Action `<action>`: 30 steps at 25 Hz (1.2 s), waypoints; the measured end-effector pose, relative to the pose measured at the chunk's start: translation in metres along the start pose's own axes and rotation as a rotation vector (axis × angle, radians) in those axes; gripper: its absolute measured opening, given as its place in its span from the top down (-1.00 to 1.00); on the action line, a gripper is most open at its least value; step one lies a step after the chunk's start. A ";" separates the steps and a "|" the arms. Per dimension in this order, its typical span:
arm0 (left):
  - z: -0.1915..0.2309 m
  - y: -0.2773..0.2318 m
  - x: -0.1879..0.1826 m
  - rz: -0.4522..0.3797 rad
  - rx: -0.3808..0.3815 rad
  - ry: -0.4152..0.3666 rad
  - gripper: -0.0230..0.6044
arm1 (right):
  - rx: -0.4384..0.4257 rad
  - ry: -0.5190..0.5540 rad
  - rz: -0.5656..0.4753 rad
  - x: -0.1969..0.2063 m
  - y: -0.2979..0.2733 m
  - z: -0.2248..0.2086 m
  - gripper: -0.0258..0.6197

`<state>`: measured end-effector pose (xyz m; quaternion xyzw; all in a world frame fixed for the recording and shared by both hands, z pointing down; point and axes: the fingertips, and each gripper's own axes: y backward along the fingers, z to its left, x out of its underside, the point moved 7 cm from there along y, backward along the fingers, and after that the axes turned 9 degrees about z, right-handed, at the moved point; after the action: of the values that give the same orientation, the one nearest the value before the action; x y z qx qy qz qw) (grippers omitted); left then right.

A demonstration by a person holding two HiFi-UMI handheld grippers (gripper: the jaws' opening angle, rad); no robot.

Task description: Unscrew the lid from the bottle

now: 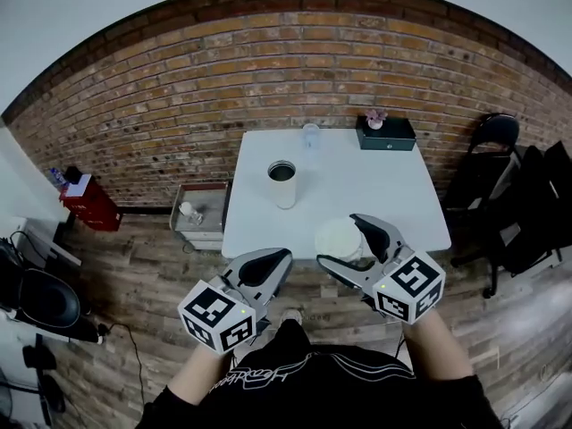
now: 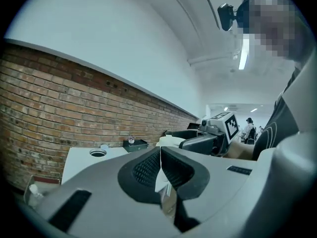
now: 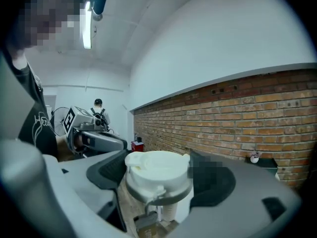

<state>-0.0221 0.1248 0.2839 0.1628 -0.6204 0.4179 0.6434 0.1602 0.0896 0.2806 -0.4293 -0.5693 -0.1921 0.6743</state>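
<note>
The bottle (image 1: 282,183), a white cylinder with a dark open mouth and no lid, stands upright on the white table (image 1: 393,195). My right gripper (image 1: 343,241) is shut on the white lid (image 1: 338,236) and holds it over the table's front edge. In the right gripper view the lid (image 3: 157,170), with its flip cap and metal ring, sits between the two pads of that gripper (image 3: 158,178). My left gripper (image 1: 279,259) hangs in front of the table, to the left of the lid. Its jaws (image 2: 160,155) are pressed together with nothing between them.
A small clear container (image 1: 310,135) and a dark green box (image 1: 385,133) stand along the table's far edge by the brick wall. A low cart (image 1: 198,213) and a red box (image 1: 89,202) are on the floor to the left, and a black chair (image 1: 496,137) is at the right.
</note>
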 end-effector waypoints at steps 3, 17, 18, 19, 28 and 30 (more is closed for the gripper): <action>-0.015 -0.004 0.014 0.028 0.010 0.010 0.82 | 0.002 -0.026 0.003 0.016 0.015 0.008 -0.30; -0.025 -0.012 0.040 0.059 0.023 0.056 0.82 | 0.053 -0.093 0.024 0.056 0.027 0.016 -0.30; -0.025 -0.013 0.039 0.061 0.024 0.052 0.82 | 0.059 -0.096 0.026 0.057 0.029 0.016 -0.30; -0.026 -0.014 0.037 0.061 0.027 0.048 0.82 | 0.063 -0.098 0.025 0.057 0.030 0.015 -0.30; -0.031 -0.028 0.030 0.061 0.070 0.031 0.82 | 0.106 -0.122 0.021 0.061 0.042 0.008 -0.30; -0.034 -0.031 0.032 0.069 0.078 0.029 0.82 | 0.109 -0.128 0.030 0.065 0.043 0.006 -0.30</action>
<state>0.0194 0.1414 0.3173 0.1600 -0.5995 0.4662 0.6307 0.2067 0.1337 0.3254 -0.4118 -0.6144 -0.1229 0.6617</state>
